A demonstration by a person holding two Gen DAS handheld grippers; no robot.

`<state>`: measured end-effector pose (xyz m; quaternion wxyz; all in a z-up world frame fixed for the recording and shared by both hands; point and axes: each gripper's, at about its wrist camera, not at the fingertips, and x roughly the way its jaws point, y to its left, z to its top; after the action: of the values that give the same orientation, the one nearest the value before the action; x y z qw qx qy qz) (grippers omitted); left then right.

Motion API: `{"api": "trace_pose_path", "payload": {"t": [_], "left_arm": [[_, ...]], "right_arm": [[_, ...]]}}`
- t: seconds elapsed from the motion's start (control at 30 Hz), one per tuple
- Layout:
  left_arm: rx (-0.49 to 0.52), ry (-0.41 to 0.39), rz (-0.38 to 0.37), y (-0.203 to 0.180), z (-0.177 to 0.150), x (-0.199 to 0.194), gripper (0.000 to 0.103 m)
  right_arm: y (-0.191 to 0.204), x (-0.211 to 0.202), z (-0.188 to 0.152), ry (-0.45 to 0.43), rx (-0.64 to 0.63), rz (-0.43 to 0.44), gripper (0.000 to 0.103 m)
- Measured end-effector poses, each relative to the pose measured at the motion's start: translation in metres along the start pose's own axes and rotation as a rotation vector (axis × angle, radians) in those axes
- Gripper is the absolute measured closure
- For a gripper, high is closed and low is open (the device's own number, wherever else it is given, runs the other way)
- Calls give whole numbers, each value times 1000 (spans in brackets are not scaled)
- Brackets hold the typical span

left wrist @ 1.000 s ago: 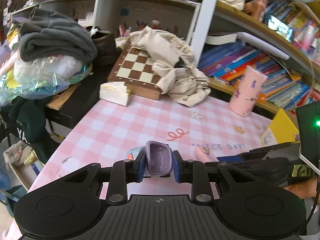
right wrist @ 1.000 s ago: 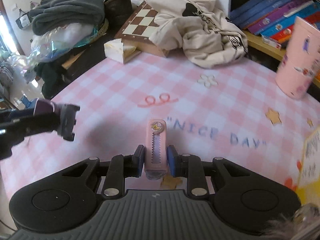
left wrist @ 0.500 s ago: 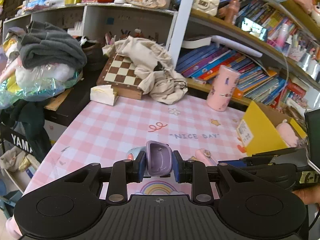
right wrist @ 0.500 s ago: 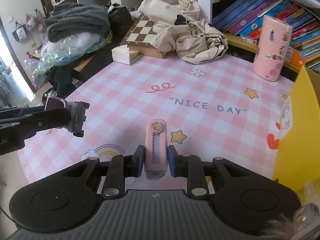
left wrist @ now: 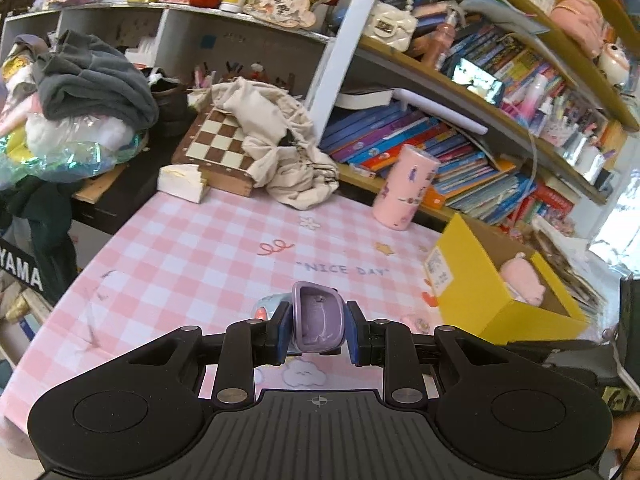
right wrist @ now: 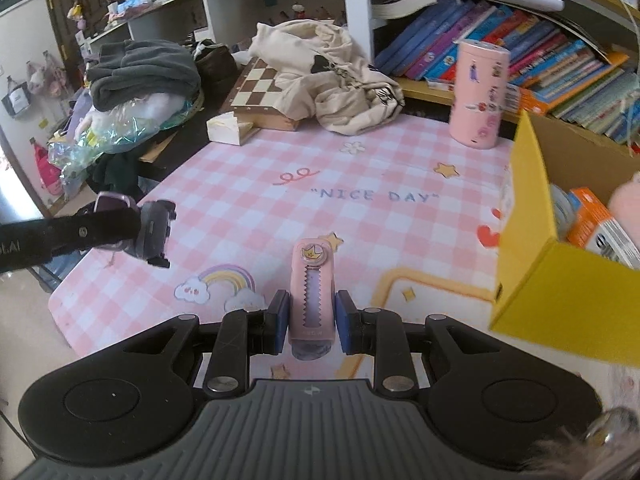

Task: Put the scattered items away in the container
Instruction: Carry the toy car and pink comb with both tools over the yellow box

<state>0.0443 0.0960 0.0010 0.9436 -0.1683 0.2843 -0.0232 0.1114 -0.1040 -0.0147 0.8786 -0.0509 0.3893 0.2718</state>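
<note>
Two items are being carried at once. My left claw (left wrist: 318, 330) is clamped on a small lilac plastic toy w/ a hollow underside (left wrist: 318, 318), blue pads pressing its sides. My right claw (right wrist: 308, 320) is clamped on a slim pink plastic clip w/ a toothed strip and a crown badge (right wrist: 311, 284), held pointing fwd, pads tight on both sides.

What's changing: compared w/ a sec ago, both views are pulling back and up from the pink checked "NICE DAY" mat covering the counter (right wrist: 360, 168). The yellow cardboard box w/ brown inside (right wrist: 532, 264), barely showing before, is now filling the right side of the right view and sitting clearly at right in the left view (left wrist: 476, 280) too. Both grips are looking unchanged.

Meaning for the task: I'm judging pickup done for these two; this is the carry phase. The box is already holding a pink plush thing (left wrist: 520, 280) plus an orange packet (right wrist: 592, 220), so tidying is partly along. The right claw is just beside the box's near wall, not yet over the opening; the left one is trailing further off. Next I'd need to clear that wall before letting go, right side prob. first.
</note>
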Motion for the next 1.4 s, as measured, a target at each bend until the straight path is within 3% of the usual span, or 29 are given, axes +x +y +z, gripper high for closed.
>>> {"api": "trace_pose_path", "payload": {"t": [0.57, 0.77, 1.03, 1.4], "left_arm": [[-51, 68, -182, -32, -11, -6, 77], [-53, 67, -244, -57, -8, -3, 77], [-70, 126, -305, -90, -9, 19, 77], [-46, 125, -377, -144, -2, 33, 77]], "right_arm": [[-33, -67, -39, -43, 121, -88, 80], [-55, -90, -46, -79, 160, -123, 80], [-98, -106, -54, -77, 222, -148, 80], [-136, -133, -56, -65, 192, -144, 80]]}}
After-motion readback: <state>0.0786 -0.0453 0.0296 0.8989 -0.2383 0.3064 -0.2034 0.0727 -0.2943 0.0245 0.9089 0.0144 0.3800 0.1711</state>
